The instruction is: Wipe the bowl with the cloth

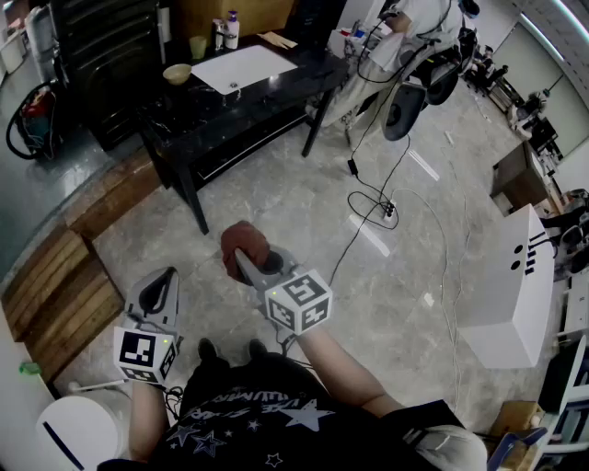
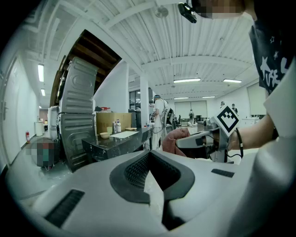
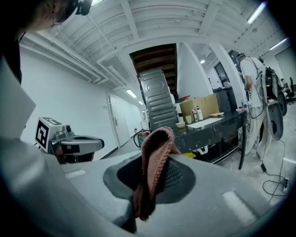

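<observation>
A small tan bowl [image 1: 177, 73] stands on the black table [image 1: 267, 92] across the room, next to a white mat [image 1: 243, 67]; it also shows far off as the bowl [image 2: 105, 135] and the bowl [image 3: 180, 125]. My right gripper [image 1: 245, 259] is shut on a reddish-brown knitted cloth [image 1: 243, 245], held in the air over the floor. In the right gripper view the cloth [image 3: 155, 162] stands folded up between the jaws. My left gripper [image 1: 167, 276] hangs lower left of it, shut and with nothing in it [image 2: 148, 169].
A green cup [image 1: 198, 46] and bottles [image 1: 225, 31] stand at the table's far side. Wooden pallets [image 1: 64, 285] lie on the left, cables [image 1: 386, 207] trail over the marble floor, and a white cabinet [image 1: 511, 285] stands on the right. Another person [image 1: 409, 28] works beyond the table.
</observation>
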Tool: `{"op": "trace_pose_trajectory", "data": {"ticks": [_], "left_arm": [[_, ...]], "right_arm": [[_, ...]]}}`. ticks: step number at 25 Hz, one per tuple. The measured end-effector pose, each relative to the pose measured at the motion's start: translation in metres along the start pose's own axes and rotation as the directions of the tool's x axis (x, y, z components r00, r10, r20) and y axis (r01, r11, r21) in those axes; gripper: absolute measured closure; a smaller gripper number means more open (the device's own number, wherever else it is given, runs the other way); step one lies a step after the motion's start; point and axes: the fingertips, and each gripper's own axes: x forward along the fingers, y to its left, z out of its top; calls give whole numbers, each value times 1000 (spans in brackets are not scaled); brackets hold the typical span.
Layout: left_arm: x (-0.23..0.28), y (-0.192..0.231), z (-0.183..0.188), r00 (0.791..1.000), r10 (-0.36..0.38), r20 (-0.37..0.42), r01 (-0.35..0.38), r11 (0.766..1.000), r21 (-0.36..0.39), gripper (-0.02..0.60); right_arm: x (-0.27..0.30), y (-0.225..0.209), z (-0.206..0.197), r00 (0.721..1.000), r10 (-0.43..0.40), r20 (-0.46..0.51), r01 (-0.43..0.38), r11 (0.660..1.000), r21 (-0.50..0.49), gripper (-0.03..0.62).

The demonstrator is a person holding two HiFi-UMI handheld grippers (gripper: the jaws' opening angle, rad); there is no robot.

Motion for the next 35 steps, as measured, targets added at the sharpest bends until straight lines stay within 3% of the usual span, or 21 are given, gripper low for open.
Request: {"op": "trace_pose_trajectory", "data": {"ticks": [7, 12, 21, 28, 35], "left_arm": [[11, -39, -3, 1000, -17, -1, 17, 996, -89, 574], [0, -51, -13, 1000, 18, 1, -17, 980, -196, 574], [-6, -66, -30, 999, 36, 3, -34, 957, -288, 574], [5, -36, -33, 999, 45, -8, -45, 947, -319, 574], [62, 16, -30, 1000, -26, 16, 30, 943, -331, 574]], "right_arm": [[-34, -13, -2, 1000, 12, 13, -12, 1000, 0, 540], [-51, -10, -13, 999, 50, -1, -50, 999, -8, 540], [-70, -16, -25, 996, 87, 3, -87, 996, -10, 540], [-44, -21, -29, 996, 93, -16, -93, 995, 18, 540], [10, -53, -25, 998, 30, -63, -29, 999, 12, 540]]}}
